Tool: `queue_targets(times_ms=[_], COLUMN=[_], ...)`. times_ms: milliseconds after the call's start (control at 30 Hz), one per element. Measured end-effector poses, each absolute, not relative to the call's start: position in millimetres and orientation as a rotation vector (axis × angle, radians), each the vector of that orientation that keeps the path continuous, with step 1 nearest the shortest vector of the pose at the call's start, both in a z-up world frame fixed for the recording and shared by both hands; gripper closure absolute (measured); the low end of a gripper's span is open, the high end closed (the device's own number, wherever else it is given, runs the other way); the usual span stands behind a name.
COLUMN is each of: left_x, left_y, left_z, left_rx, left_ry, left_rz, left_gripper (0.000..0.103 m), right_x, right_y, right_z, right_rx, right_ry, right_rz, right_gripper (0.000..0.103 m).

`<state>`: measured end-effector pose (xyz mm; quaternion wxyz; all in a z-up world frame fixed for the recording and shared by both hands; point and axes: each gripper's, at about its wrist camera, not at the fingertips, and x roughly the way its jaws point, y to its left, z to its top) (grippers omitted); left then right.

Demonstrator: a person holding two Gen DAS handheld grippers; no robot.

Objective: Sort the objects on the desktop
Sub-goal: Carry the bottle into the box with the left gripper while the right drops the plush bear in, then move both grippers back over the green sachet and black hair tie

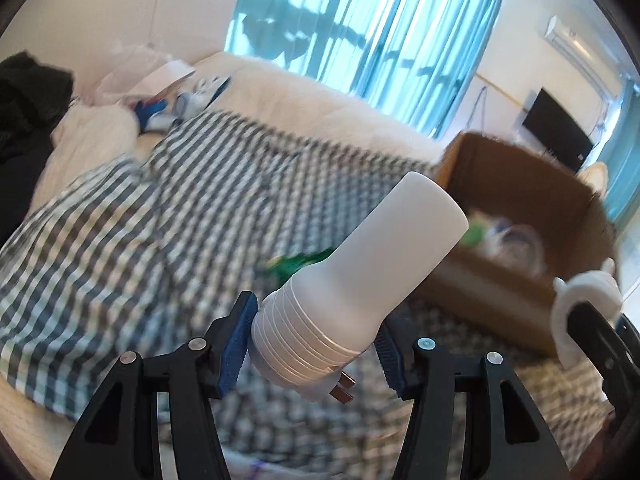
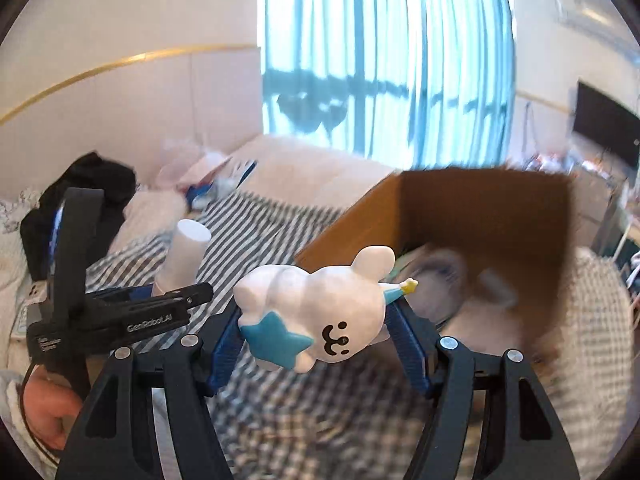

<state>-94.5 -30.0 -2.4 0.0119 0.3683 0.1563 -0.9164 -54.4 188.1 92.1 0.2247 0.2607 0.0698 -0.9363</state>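
My left gripper (image 1: 310, 340) is shut on a white plug-in device (image 1: 360, 280) with two metal prongs at its base; its long body tilts up to the right. My right gripper (image 2: 316, 324) is shut on a white cartoon figurine (image 2: 320, 304) with a blue star and a smiling face. A brown cardboard box (image 1: 516, 184) stands open on the checked cloth ahead, with a few blurred items inside. In the right wrist view the box (image 2: 480, 204) lies just beyond the figurine. The left gripper (image 2: 120, 308) with the white device (image 2: 184, 252) shows at the left there.
A blue-and-white checked cloth (image 1: 160, 216) covers the bed. White bedding (image 1: 320, 100), a pile of plastic and blue items (image 1: 168, 96) and dark clothing (image 1: 28, 100) lie at the far side. A green object (image 1: 298, 262) rests on the cloth. Blue curtains (image 2: 384, 60) hang behind.
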Motion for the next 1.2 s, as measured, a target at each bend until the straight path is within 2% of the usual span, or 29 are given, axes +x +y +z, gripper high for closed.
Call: queue_targets(times_ms=[167, 333, 400, 633, 667, 700, 733, 767, 800, 1000, 1200], left_x=[-126.7, -165.9, -182.5, -217.7, -220.0, -220.4, -221.0, -221.1, -220.5, -202.0, -161.5], left_y=[21.3, 84.7, 105.5, 173.9, 178.9, 181.8, 183.8, 185.1, 186.2, 169.0, 122.4], left_z=[44.7, 71.1, 72.2, 56.3, 53.7, 52.9, 52.5, 53.1, 54.4, 61.7, 73.3], left_rx=[1.072, 1.026, 1.039, 1.222, 1.240, 1.248, 1.255, 1.250, 1.243, 1.239, 1.214], left_ry=[0.421, 0.366, 0.368, 0.367, 0.369, 0.368, 0.361, 0.355, 0.342, 0.278, 0.174], left_rz=[-2.983, -3.077, -3.083, -3.115, -3.114, -3.119, -3.129, -3.144, -3.151, -3.138, -3.058], left_gripper=[0.045, 0.045, 0.045, 0.044, 0.042, 0.034, 0.020, 0.013, 0.005, 0.002, 0.000], right_x=[-82.8, -125.7, -147.0, -208.2, -211.2, -211.7, -211.2, -208.4, -205.8, -177.8, -128.6], right_y=[230.8, 267.1, 276.9, 316.5, 319.2, 321.4, 323.7, 324.8, 326.2, 316.4, 278.0], right_z=[135.6, 156.3, 158.2, 154.2, 155.0, 156.1, 157.4, 158.4, 159.1, 165.0, 179.2], right_rx=[0.692, 0.717, 0.753, 0.873, 0.864, 0.852, 0.831, 0.816, 0.795, 0.772, 0.773], right_ry=[0.220, 0.217, 0.223, 0.012, -0.011, -0.033, -0.067, -0.093, -0.129, -0.131, 0.063], right_rz=[-2.672, -2.749, -2.773, -2.747, -2.750, -2.750, -2.749, -2.749, -2.745, -2.736, -2.741], right_gripper=[0.036, 0.036, 0.036, 0.035, 0.032, 0.028, 0.021, 0.016, 0.016, 0.016, 0.016])
